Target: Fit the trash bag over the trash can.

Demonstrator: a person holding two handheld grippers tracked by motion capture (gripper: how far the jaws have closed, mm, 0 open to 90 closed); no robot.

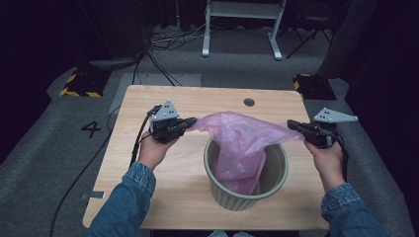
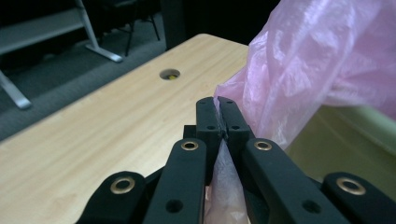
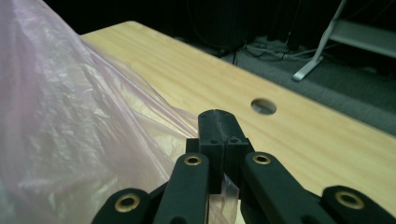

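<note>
A thin pink plastic bag hangs stretched over a pale green ribbed bin on the wooden table; its lower part drops inside the bin. My left gripper is shut on the bag's left edge, held left of the bin's rim. In the left gripper view the pink bag is pinched between the black jaws of the left gripper. My right gripper is shut on the bag's right edge, above the bin's right side. The right gripper grips the bag's film, with a scrap showing between the jaws.
A round cable hole sits near the table's far edge. Beyond the table stand a white metal frame and loose cables on grey carpet. Yellow-and-black striped blocks lie at both far corners. A cable trails from the left gripper.
</note>
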